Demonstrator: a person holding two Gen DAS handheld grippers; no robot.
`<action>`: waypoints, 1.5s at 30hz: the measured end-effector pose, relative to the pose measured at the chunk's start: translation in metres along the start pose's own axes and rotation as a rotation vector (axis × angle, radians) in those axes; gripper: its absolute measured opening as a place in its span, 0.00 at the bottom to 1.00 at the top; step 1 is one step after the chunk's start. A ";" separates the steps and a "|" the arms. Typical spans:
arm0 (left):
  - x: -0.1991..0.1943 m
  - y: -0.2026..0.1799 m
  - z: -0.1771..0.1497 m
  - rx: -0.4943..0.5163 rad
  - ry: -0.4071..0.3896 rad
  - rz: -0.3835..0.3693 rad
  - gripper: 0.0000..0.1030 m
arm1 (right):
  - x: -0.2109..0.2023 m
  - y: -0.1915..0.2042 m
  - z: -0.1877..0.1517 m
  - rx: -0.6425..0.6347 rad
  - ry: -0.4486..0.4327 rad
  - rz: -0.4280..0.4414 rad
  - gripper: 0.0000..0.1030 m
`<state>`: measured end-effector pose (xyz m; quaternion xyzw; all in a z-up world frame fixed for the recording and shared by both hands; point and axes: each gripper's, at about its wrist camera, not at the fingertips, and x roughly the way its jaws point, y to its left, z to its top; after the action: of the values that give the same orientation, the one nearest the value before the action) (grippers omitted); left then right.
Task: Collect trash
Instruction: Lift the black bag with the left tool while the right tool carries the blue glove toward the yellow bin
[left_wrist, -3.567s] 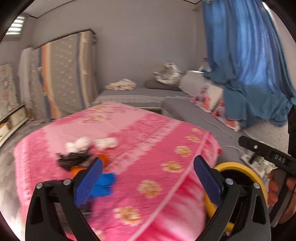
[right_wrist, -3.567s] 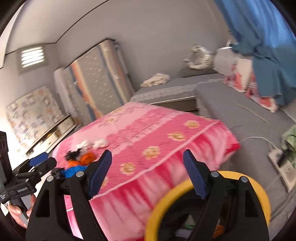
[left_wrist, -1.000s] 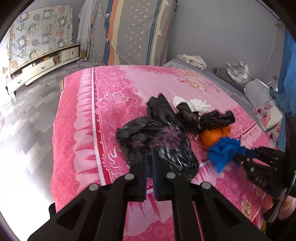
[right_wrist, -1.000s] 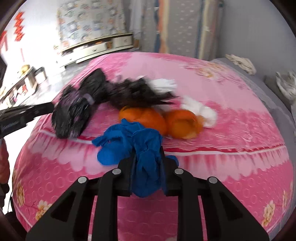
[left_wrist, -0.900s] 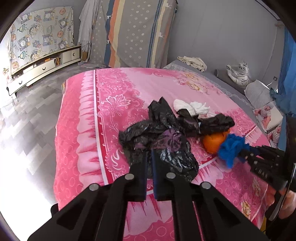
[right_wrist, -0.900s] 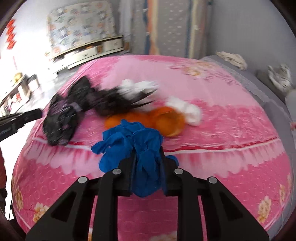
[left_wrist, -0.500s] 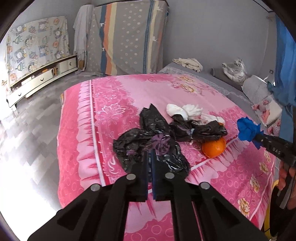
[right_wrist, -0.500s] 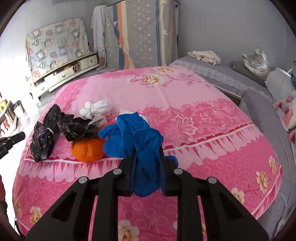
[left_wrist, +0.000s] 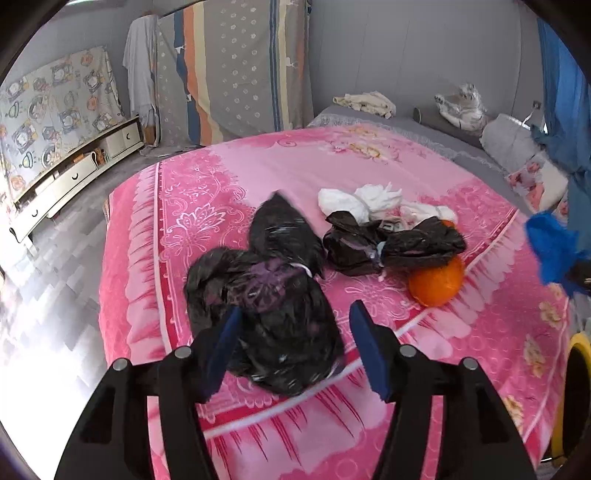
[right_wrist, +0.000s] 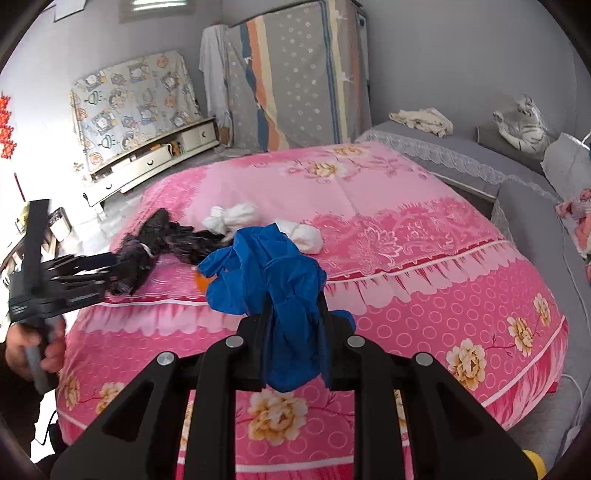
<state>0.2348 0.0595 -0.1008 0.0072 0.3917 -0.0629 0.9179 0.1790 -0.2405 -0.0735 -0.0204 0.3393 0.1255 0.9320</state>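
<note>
Your right gripper (right_wrist: 291, 332) clamped on blue glove (right_wrist: 273, 266), lifted clear of pink bed (right_wrist: 424, 295). Your left gripper (left_wrist: 295, 343) opening, jaws apart, black bag (left_wrist: 266, 302) lying between them, unpinched. Next: carry glove to yellow bin (left_wrist: 576, 354) at right, release; re-close on bag.

Black plastic left hand-held gripper (left_wrist: 293, 334) with blue pads (left_wrist: 364, 347), silver screws, slatted linkage arms.
</note>
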 end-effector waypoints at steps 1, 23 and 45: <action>0.007 0.000 0.002 -0.003 0.019 -0.005 0.55 | -0.002 0.002 0.000 -0.003 -0.005 0.003 0.19; 0.057 0.056 0.041 -0.220 0.051 0.007 0.18 | -0.046 0.016 -0.001 -0.026 -0.086 0.038 0.19; -0.121 -0.062 0.015 -0.004 -0.262 -0.233 0.17 | -0.128 -0.046 -0.054 0.177 -0.153 -0.058 0.19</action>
<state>0.1546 0.0100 -0.0011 -0.0481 0.2670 -0.1683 0.9477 0.0620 -0.3202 -0.0360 0.0616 0.2763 0.0690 0.9566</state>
